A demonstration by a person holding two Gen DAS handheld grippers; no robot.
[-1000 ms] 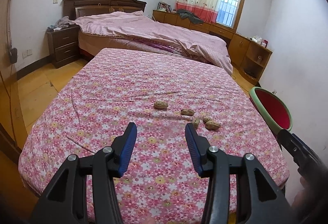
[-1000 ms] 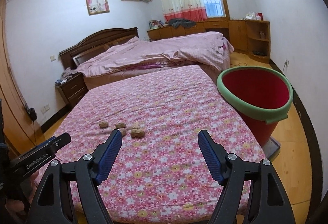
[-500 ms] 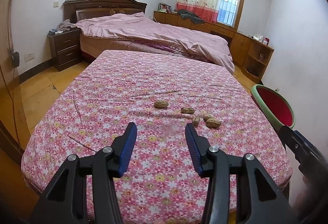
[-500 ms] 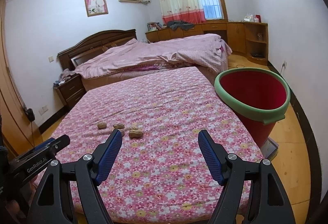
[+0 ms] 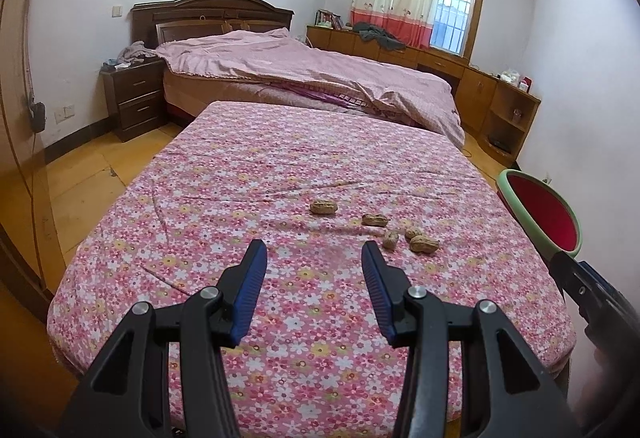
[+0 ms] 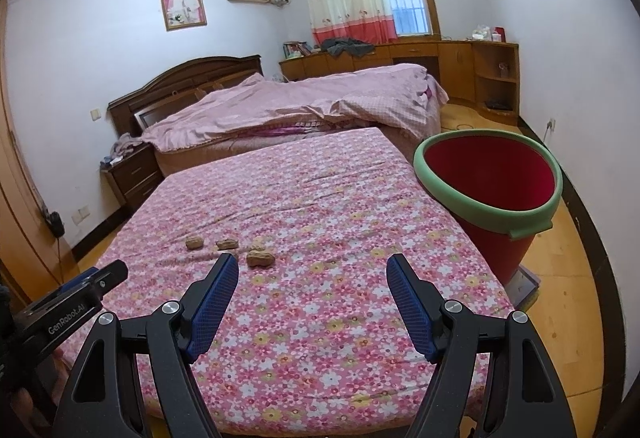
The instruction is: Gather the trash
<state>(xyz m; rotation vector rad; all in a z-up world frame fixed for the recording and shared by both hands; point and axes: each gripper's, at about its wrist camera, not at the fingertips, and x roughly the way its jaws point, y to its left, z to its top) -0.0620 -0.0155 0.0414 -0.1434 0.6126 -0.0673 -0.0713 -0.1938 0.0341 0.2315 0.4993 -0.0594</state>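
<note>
Five peanut shells (image 5: 323,207) are lying on the flowered bed (image 5: 240,197); one red bin (image 6: 492,189) is standing beside it. Left tongs (image 5: 314,258) and right tongs (image 6: 312,270) are hovering agape, gripping nothing.

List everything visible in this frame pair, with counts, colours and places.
peanut shells: five, tan, scattered on the floral sheet
floral sheet: one, pink, covering the near bed
bucket: one, red with green rim, on the floor right of the near bed
far bed: one, pink quilt, dark wooden headboard
nightstand: one, dark brown, left of the far bed
cabinets: light wood, under the window
left hand-held gripper: black, blue pads, open
right hand-held gripper: black, blue pads, open
</note>
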